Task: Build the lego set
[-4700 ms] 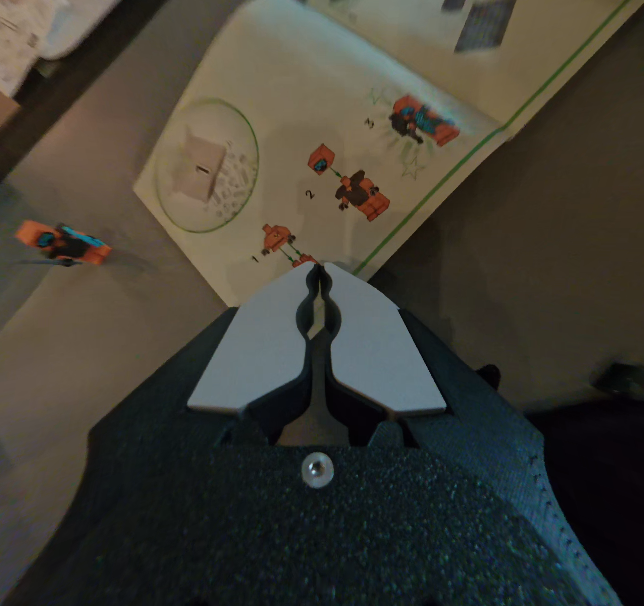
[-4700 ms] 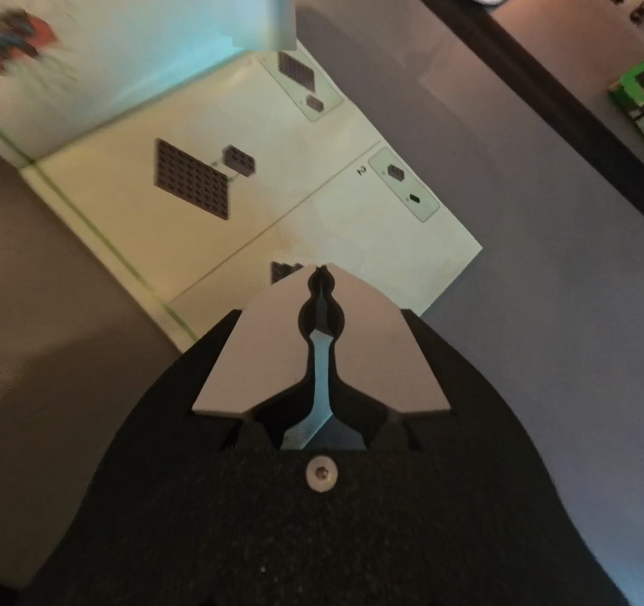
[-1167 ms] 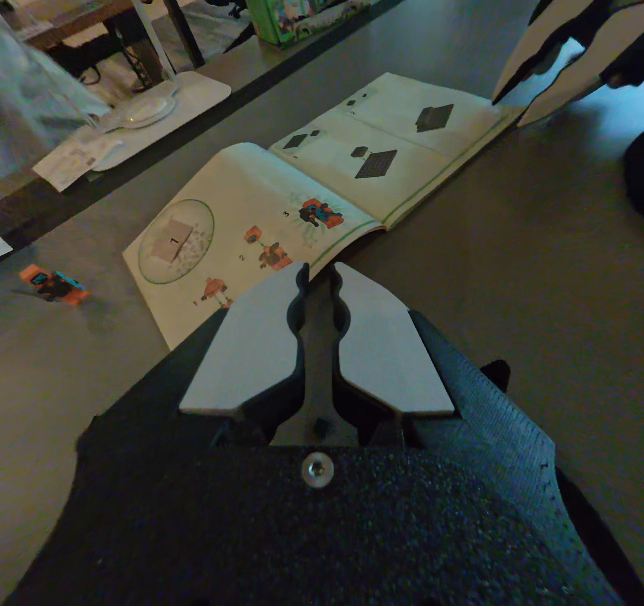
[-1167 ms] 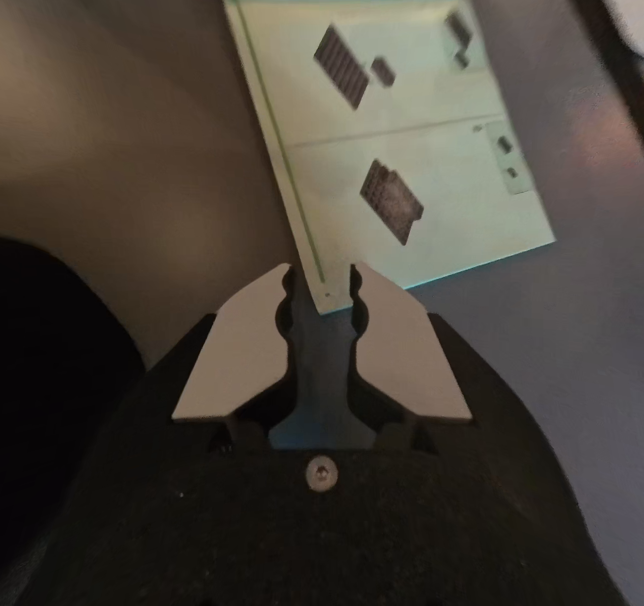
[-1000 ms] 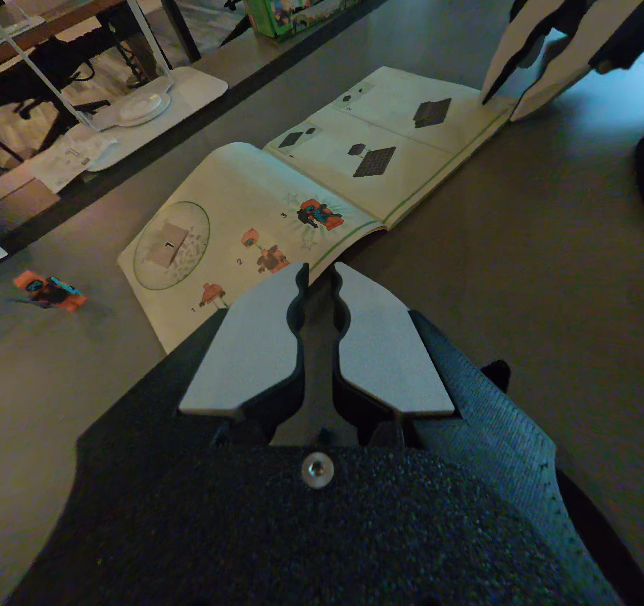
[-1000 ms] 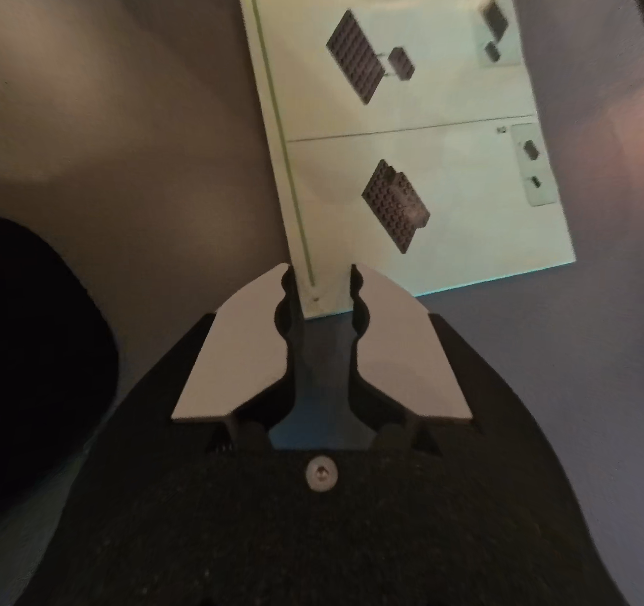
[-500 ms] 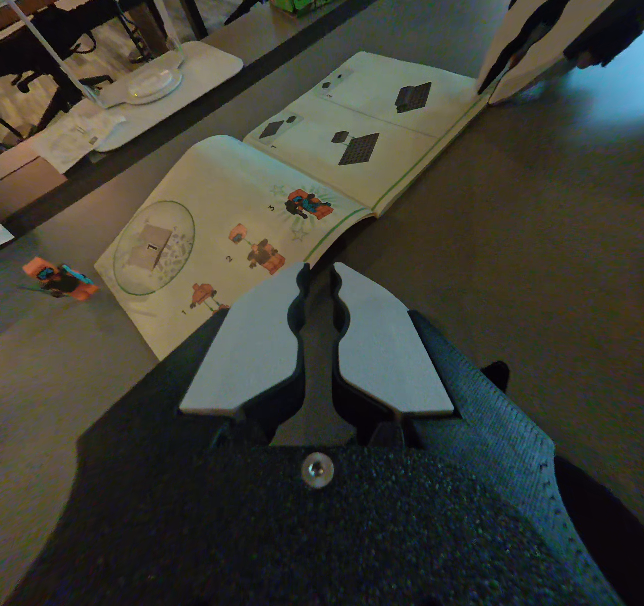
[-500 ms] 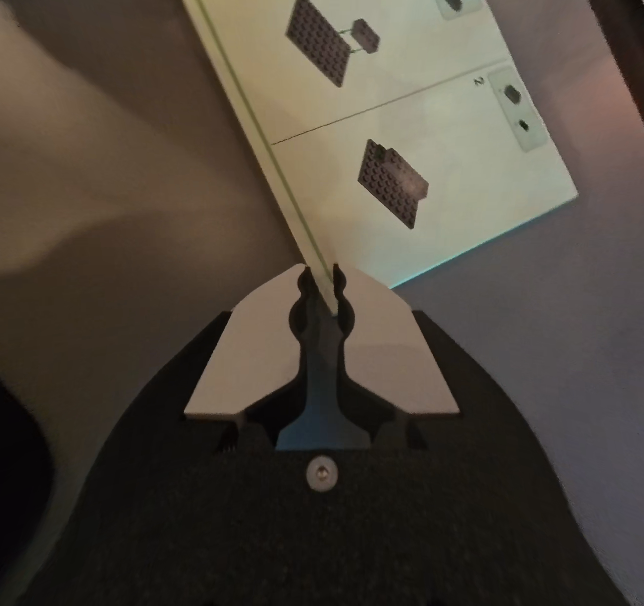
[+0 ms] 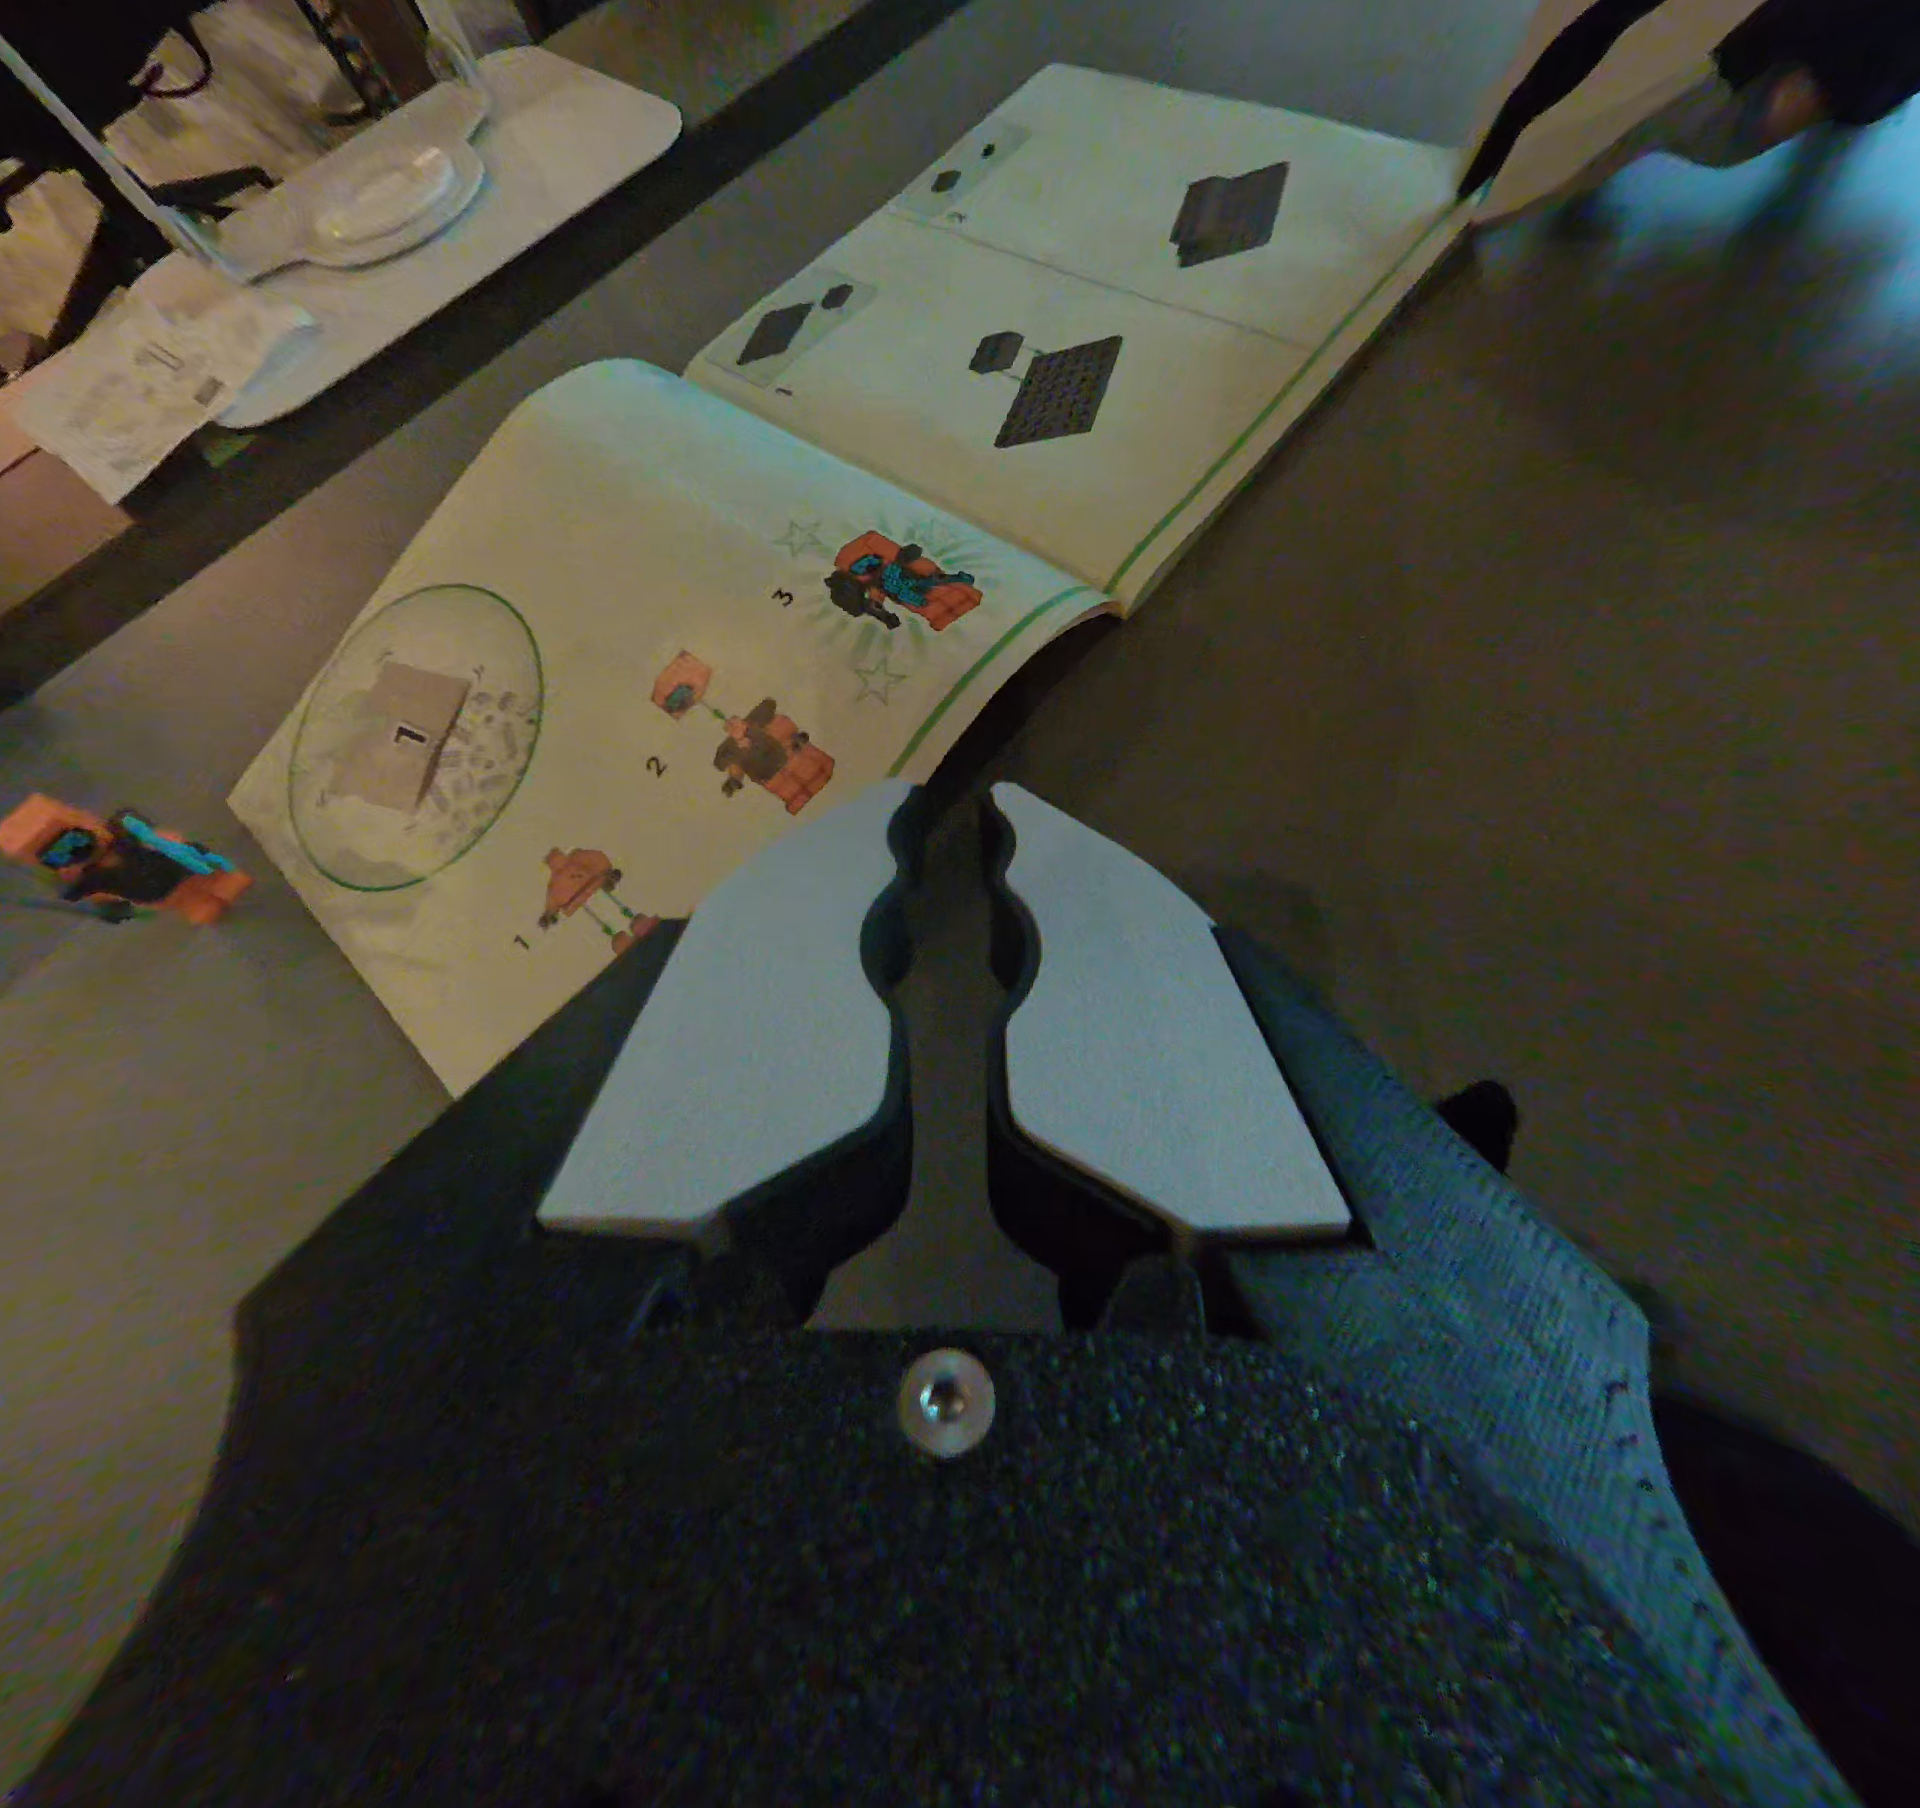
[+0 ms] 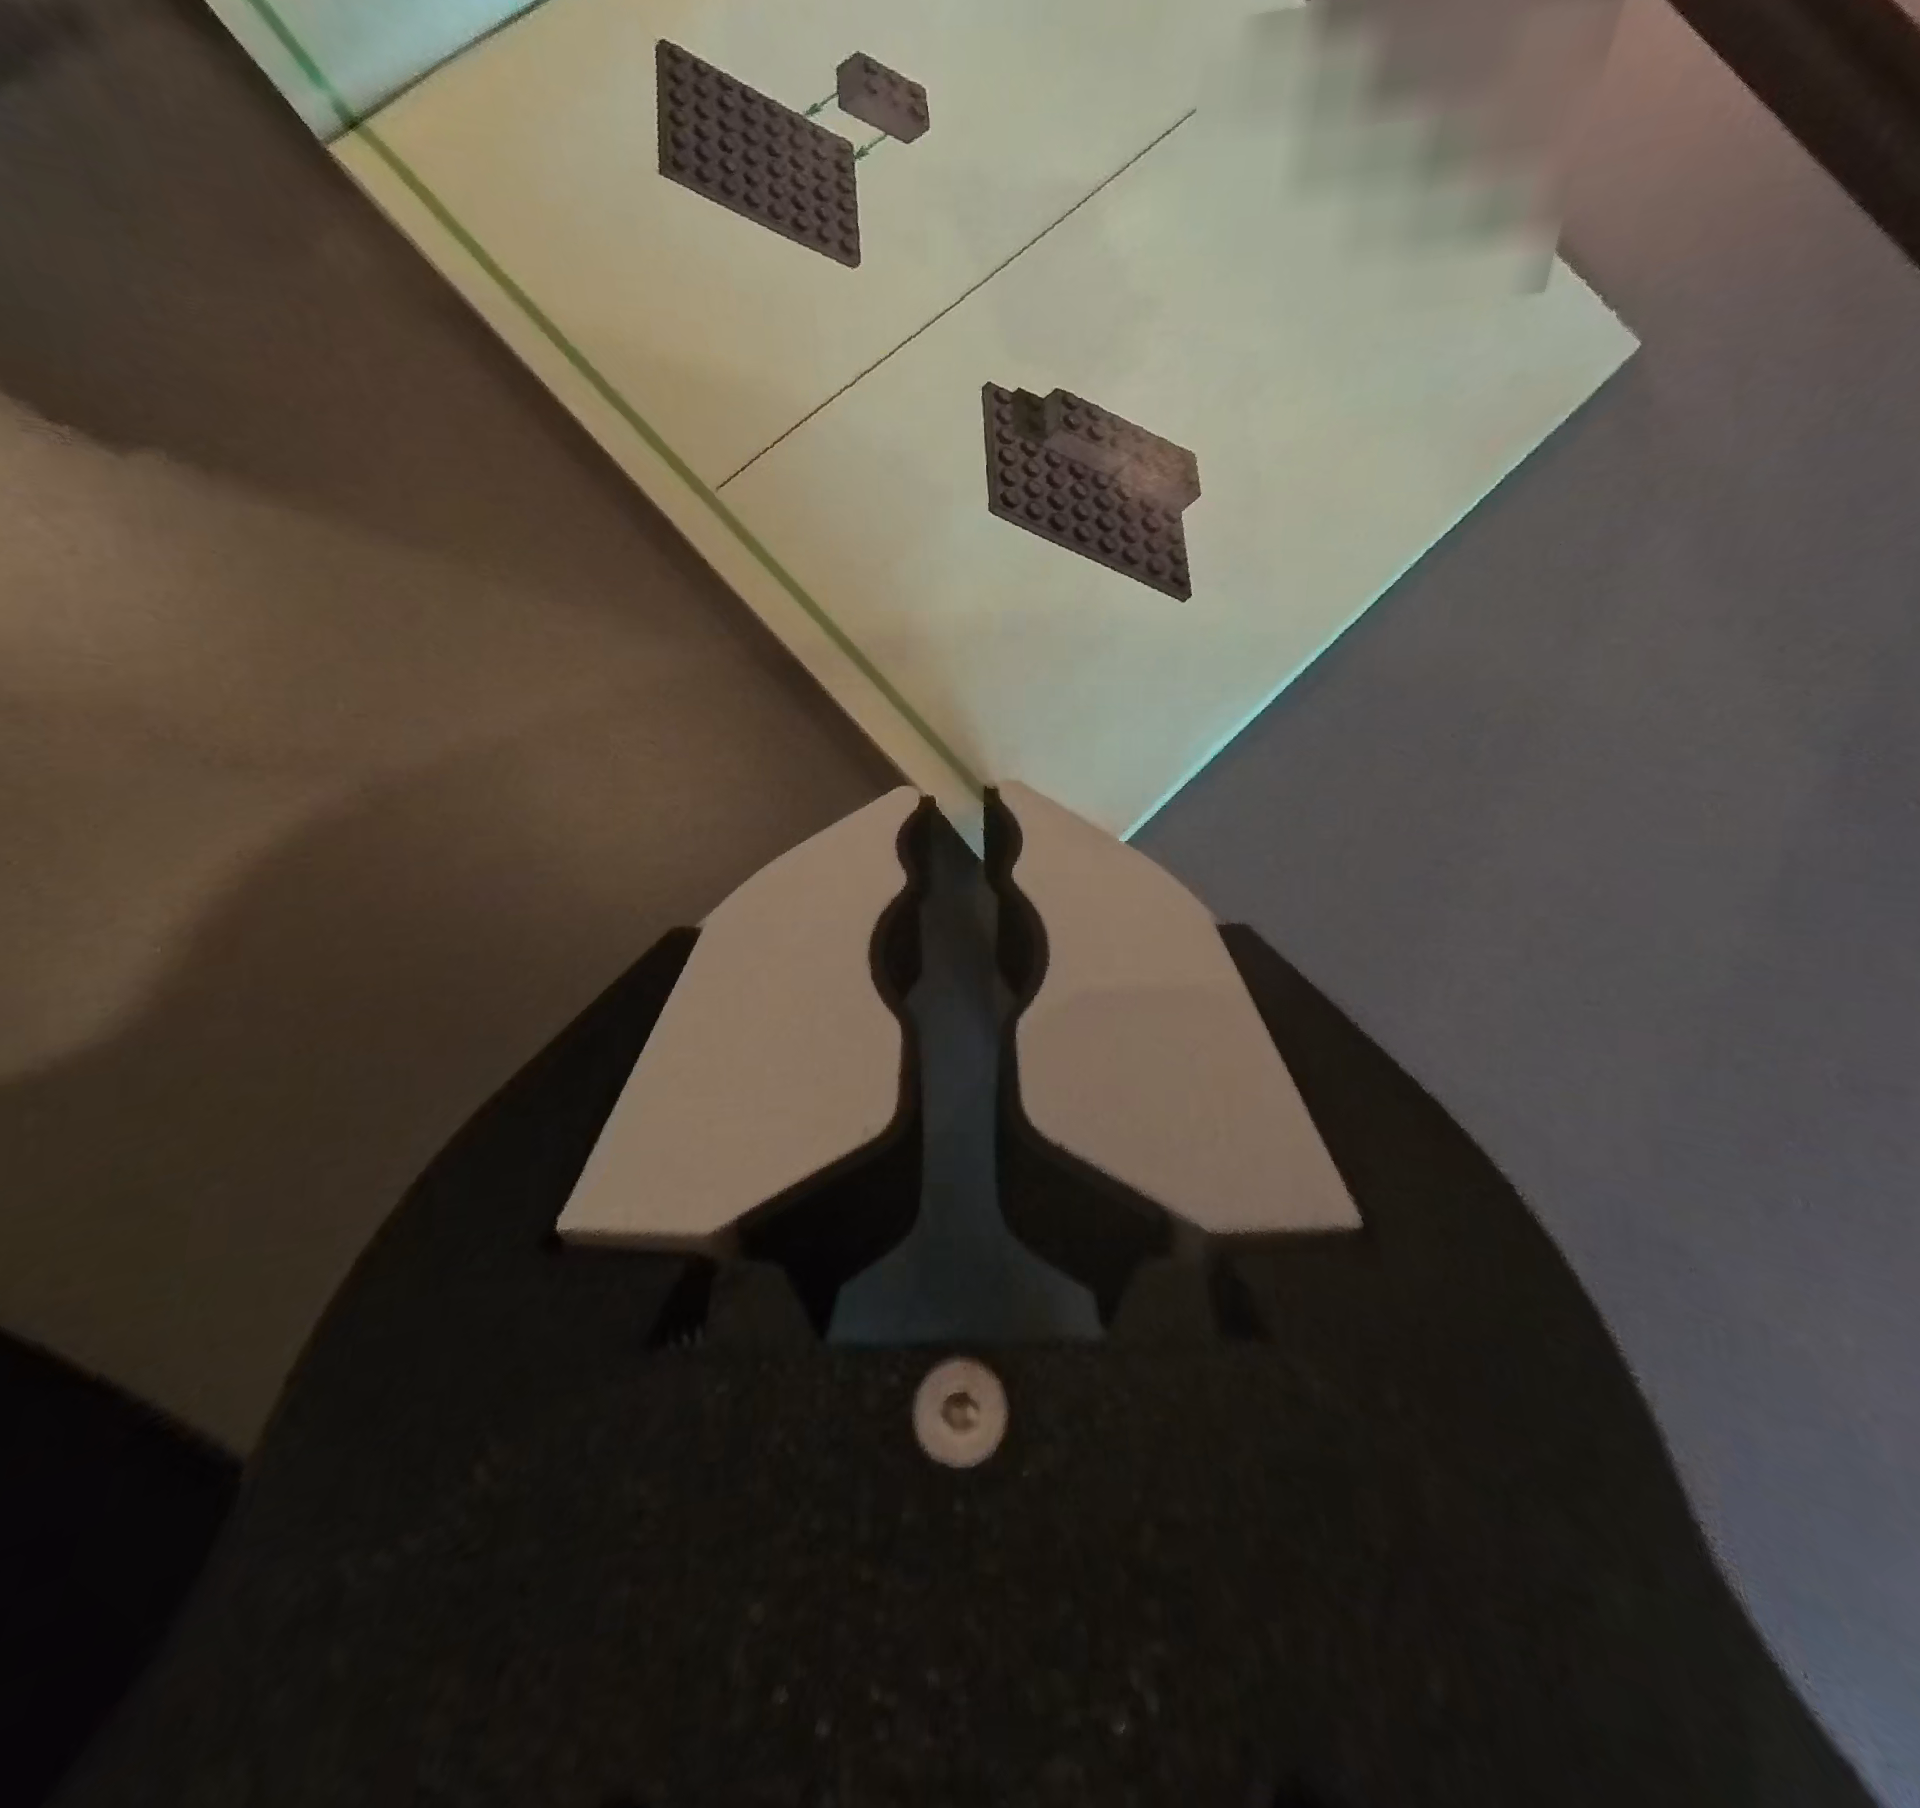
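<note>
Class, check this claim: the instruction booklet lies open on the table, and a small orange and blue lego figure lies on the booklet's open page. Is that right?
Not quite. The instruction booklet does lie open on the table, but the orange and blue lego figure lies on the bare table beside the booklet's corner, apart from it, not on the page. The left wrist view shows this.

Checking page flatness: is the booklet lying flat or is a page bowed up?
Open, not fully flat. The booklet's left page bows up near the spine; the right page lies flat on the table.

Open instruction booklet [image 9: 831, 553] blocks my left gripper [image 9: 948, 802] from 10 to 1 o'clock; bare table [image 9: 1507, 771] from 2 to 4 is wide open.
</note>
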A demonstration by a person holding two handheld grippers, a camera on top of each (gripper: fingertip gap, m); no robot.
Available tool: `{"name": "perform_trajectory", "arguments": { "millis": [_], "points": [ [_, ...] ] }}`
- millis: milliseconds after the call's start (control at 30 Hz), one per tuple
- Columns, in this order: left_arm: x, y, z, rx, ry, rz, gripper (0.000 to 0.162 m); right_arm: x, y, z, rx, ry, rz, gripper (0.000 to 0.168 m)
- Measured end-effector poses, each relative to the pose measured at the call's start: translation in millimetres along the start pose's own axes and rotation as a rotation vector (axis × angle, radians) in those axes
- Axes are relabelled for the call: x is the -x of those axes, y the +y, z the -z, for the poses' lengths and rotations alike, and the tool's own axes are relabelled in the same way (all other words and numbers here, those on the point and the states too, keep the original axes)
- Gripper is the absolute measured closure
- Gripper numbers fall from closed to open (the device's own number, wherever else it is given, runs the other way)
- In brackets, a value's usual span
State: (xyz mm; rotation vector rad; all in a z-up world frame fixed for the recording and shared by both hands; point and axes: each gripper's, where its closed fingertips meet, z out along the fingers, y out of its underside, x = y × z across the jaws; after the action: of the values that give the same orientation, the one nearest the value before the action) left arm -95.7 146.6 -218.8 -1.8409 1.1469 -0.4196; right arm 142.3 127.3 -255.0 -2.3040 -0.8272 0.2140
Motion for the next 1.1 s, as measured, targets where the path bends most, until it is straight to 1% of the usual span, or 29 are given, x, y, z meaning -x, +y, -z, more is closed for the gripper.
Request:
{"name": "perform_trajectory", "arguments": {
  "millis": [167,300,400,467,600,667,800,1100],
  "points": [
    [6.8,-7.9,-3.5,-0.012,-0.013,-0.010,0.153,1.7,-4.1,4.4,0.011,-0.020,0.006,0.163],
    [17.9,-13.1,-9.7,-0.009,-0.042,0.007,0.153,8.3,-31.9,11.4,-0.083,-0.094,0.012,0.160],
    [30.5,-0.2,-21.2,0.084,-0.077,0.036,0.153,5.5,-45.0,3.9,-0.092,-0.086,0.040,0.156],
    [33.6,11.7,-27.6,0.164,-0.072,0.054,0.153,2.2,-49.6,-4.1,-0.093,-0.068,0.062,0.155],
    [41.4,27.5,-32.7,0.260,-0.100,0.052,0.156,-6.8,-37.4,-23.3,-0.028,-0.043,0.051,0.156],
    [43.5,32.3,-33.9,0.285,-0.106,0.053,0.156,-8.6,-31.7,-26.3,-0.023,-0.042,0.031,0.157],
    [46.2,33.2,-34.2,0.292,-0.108,0.067,0.158,-10.0,-27.3,-23.1,-0.048,-0.039,-0.015,0.157],
    [48.9,30.9,-38.4,0.284,-0.128,0.027,0.160,-9.0,-24.7,-20.5,-0.044,0.012,-0.007,0.160]
  ]
}}
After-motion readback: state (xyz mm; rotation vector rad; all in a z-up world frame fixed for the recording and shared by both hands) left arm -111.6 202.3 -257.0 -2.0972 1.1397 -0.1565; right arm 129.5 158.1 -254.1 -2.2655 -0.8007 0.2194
